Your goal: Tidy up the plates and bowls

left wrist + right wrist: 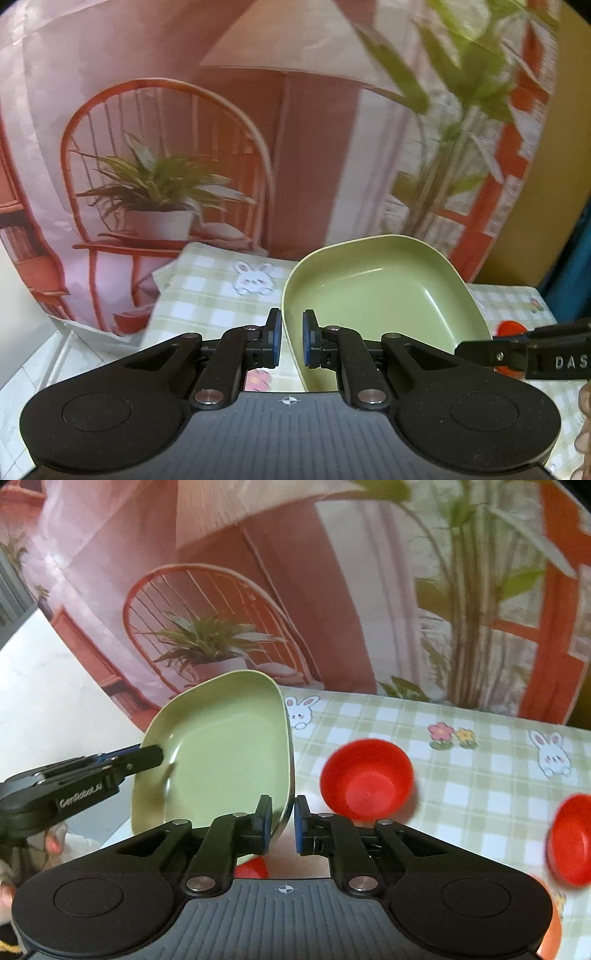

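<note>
Plate [384, 295], pale green and squarish with a deep rim, is up off the worktop [214, 291] and tilted, held from two sides at once. Left gripper [291, 338] has its blue-padded fingers [274, 338] pinching the plate's near rim, the edge running right between them. Over on the right wrist view the same plate [225, 746] sits left of centre, and the right gripper [282, 823] has the plate's lower right edge between its fingers [300, 823]; the left one presses the rim, the right one stands a touch off it, so whether that grip is firm I cannot tell. The left gripper comes in from the left of that view [147, 755], clamped on the plate's far rim.

Below, the worktop [480, 794] wears a green checked cloth with bunnies and flowers. A red bowl [365, 779] rests on it just right of the plate, a second red bowl [570, 840] is at the right edge, both blurred. A sliver of something red [253, 868] peeks out under the plate. Behind stands a printed backdrop [166, 147] of a chair and potted plants
</note>
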